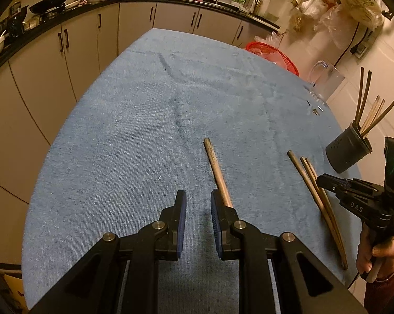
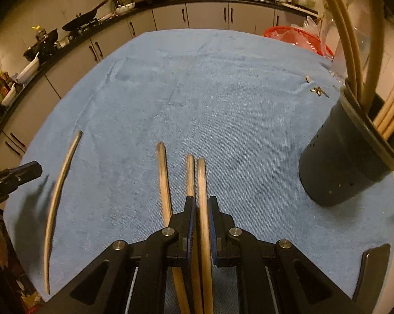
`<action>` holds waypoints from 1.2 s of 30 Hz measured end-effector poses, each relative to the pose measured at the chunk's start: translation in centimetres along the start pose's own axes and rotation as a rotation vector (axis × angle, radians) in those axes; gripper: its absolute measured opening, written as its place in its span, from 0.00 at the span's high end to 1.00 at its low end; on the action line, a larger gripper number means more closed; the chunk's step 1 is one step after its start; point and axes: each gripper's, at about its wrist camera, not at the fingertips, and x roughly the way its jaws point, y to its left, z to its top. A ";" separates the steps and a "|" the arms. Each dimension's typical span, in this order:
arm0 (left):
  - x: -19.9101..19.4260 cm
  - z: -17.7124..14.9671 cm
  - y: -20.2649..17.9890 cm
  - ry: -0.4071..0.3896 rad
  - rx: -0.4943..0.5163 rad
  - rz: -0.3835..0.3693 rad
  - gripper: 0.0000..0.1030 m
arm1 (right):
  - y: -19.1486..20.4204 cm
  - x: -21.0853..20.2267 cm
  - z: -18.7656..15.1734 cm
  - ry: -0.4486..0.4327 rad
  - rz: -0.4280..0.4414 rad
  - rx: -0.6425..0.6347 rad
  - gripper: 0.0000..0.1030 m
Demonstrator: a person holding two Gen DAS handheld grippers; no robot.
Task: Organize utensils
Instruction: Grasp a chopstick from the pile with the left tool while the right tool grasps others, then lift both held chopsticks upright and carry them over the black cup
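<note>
Several wooden chopsticks lie on a blue cloth. My left gripper is open by a narrow gap with nothing in it. One lone chopstick runs under its right finger. Three more chopsticks lie side by side further right, beneath my right gripper. In the right wrist view that gripper is shut on the rightmost chopstick. The other two lie just left of it. A black holder with several chopsticks stands at the right.
A red basket and a clear jug sit at the cloth's far right edge. Small metal bits lie near the holder. A person's hand grips the right tool's handle. Kitchen cabinets curve round the back.
</note>
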 end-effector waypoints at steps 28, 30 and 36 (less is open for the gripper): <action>6.4 4.3 -5.1 0.102 0.078 0.210 0.92 | -3.1 -5.8 0.2 -0.055 -0.006 0.043 0.91; 6.1 4.2 -5.0 0.102 0.069 0.191 0.93 | -2.7 -7.5 0.5 -0.099 -0.001 0.038 0.91; 0.2 4.2 -5.4 -0.042 0.062 0.076 0.93 | -2.3 -12.6 0.8 -0.249 0.018 0.046 0.91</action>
